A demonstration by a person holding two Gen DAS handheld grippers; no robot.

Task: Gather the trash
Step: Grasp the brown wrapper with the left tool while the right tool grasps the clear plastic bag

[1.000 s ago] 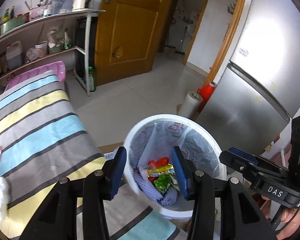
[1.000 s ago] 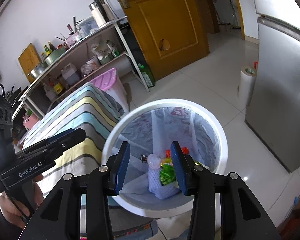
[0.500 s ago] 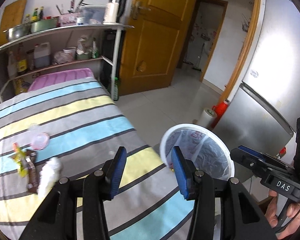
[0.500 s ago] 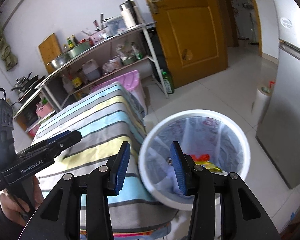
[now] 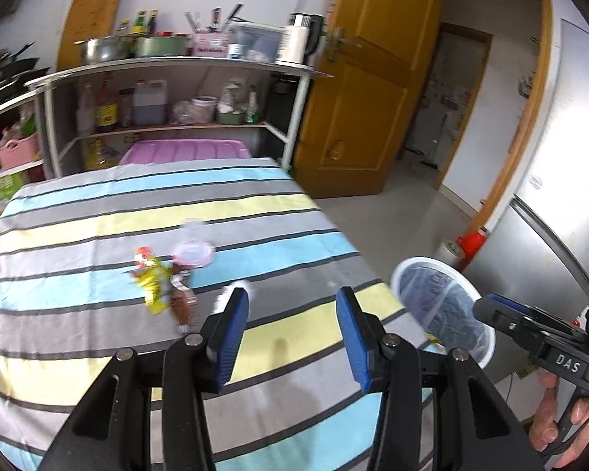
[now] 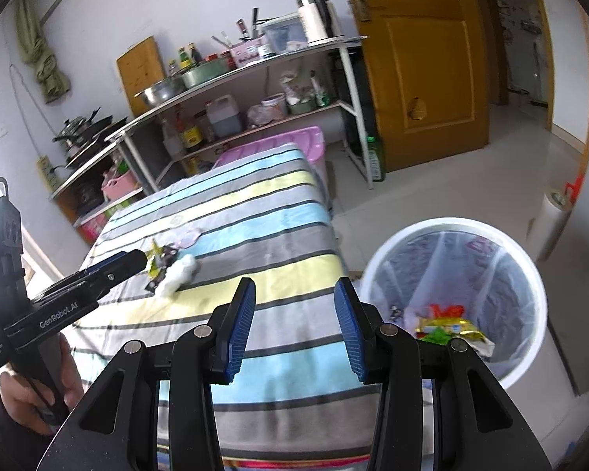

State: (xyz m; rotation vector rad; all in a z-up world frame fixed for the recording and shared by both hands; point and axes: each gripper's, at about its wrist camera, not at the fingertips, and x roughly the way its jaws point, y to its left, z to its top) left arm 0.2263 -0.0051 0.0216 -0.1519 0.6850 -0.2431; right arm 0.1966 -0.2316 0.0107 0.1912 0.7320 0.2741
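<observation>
Crumpled yellow wrapper [image 5: 152, 283], white wad [image 6: 176, 274]

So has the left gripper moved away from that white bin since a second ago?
Yes. The left gripper swung from over the white bin toward the striped table; the bin now sits at its right.

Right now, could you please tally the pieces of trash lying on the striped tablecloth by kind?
Wrappers: 2 (yellow wrapper, brown wrapper)
Pink-rimmed lid: 1
White wad: 1
Blurred clear piece: 1
Total: 5
</observation>
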